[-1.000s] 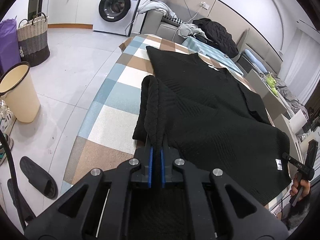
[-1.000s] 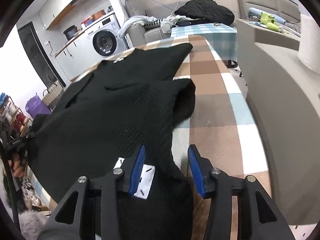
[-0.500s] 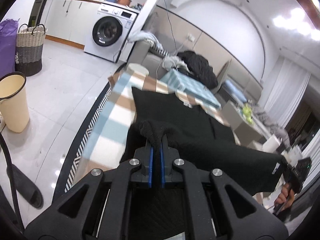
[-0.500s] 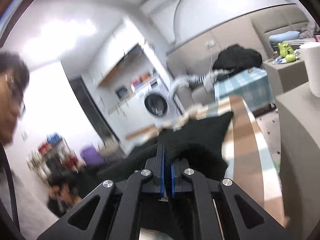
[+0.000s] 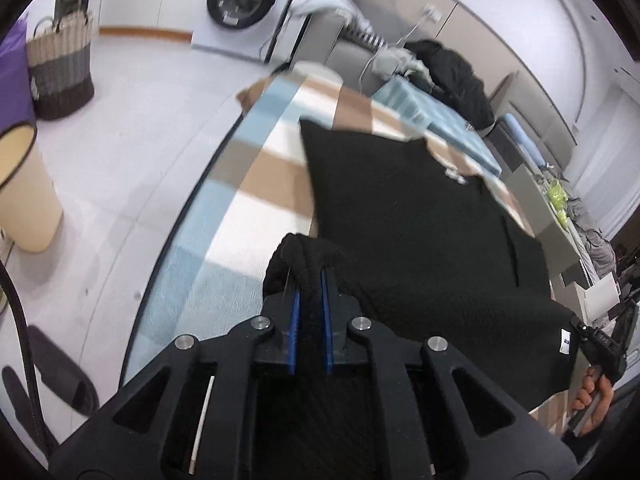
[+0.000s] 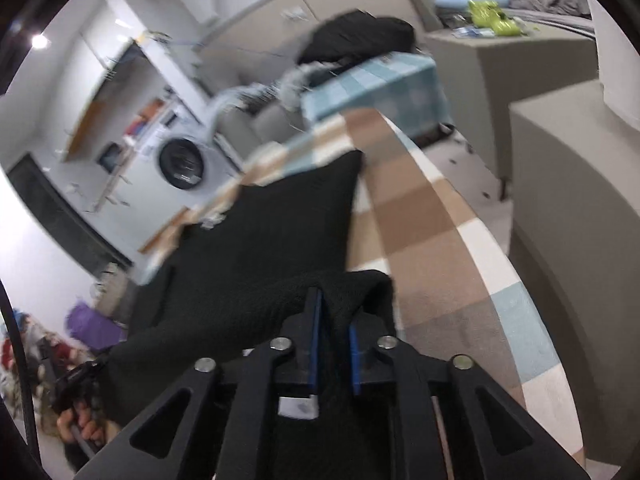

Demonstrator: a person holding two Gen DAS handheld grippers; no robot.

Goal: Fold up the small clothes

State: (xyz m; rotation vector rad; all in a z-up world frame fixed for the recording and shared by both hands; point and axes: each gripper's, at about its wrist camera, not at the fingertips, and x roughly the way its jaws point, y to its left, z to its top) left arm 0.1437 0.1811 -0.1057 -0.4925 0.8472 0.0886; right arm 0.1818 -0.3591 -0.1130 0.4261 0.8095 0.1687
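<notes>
A black knit garment [image 5: 420, 216] lies spread on the checked table [image 5: 256, 184], its near edge lifted. My left gripper [image 5: 310, 280] is shut on the garment's near left corner, bunched between the blue pads. My right gripper [image 6: 334, 316] is shut on the near right corner of the garment [image 6: 260, 232], with a white label just below the pads. The right gripper also shows in the left wrist view [image 5: 600, 348], gripping the hem at the far right. The checked table also shows in the right wrist view [image 6: 424, 216].
A cream bin [image 5: 24, 192], a woven basket [image 5: 60, 68] and a black slipper [image 5: 60, 368] are on the floor to the left. A washing machine [image 5: 244, 0] stands at the back. A grey sofa unit [image 6: 572, 184] flanks the table's right side.
The right gripper has closed on the garment's corner. Both grippers lifted the near edge and carried it forward over the garment.
</notes>
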